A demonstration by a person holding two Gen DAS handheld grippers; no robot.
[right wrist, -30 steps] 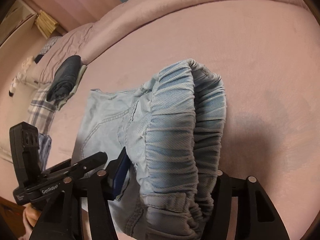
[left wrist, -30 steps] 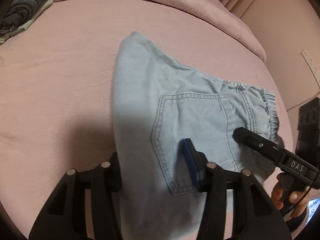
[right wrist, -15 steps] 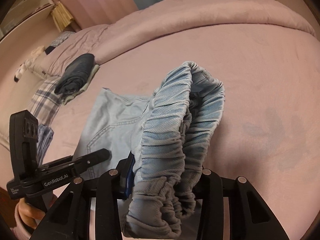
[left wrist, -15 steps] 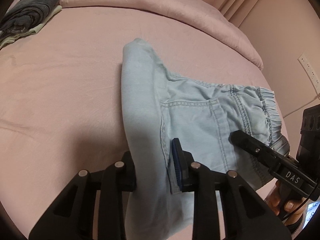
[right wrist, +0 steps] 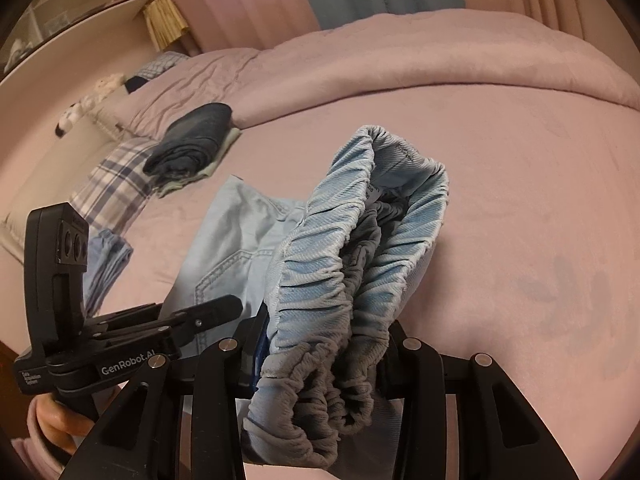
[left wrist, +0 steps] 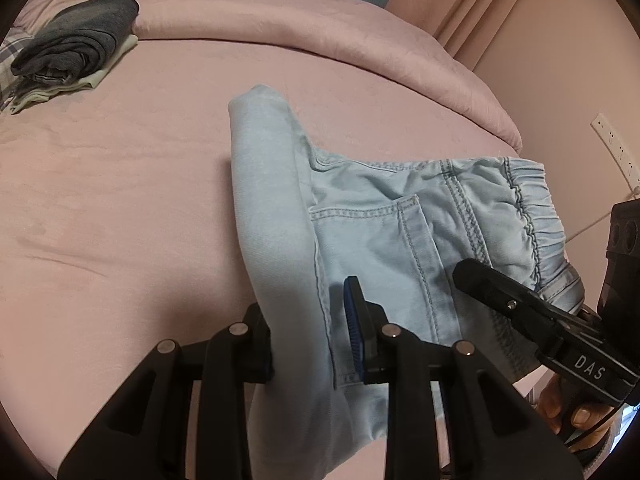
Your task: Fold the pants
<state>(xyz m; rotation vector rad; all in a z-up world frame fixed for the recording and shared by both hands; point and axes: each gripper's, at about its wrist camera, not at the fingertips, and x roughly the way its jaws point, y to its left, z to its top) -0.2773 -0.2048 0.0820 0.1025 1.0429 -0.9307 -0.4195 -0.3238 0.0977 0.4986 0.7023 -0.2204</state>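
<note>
Light blue denim pants point(left wrist: 380, 220) lie on the pink bed sheet point(left wrist: 100, 200), back pocket up. My left gripper point(left wrist: 308, 336) is shut on their near folded edge, which hangs lifted off the sheet. In the left wrist view, one finger point(left wrist: 492, 292) of my right gripper reaches in at the elastic waistband point(left wrist: 536, 216), held by a person's hand point(left wrist: 568, 408). The right wrist view shows my right gripper point(right wrist: 324, 348) shut on the bunched waistband point(right wrist: 360, 240), which stands up between its fingers. My left gripper point(right wrist: 224, 308) is at the left over the pants point(right wrist: 228, 232).
A folded stack of dark clothes point(left wrist: 76, 52) sits at the far left of the bed, next to a plaid pillow point(right wrist: 116, 184). A rolled pink duvet point(left wrist: 320, 28) runs along the far side. The wall with a socket point(left wrist: 612, 148) is to the right.
Both grippers narrowed onto the pants and rose. The near edge and waistband lifted off the sheet, and the fabric bunched toward the cameras.
</note>
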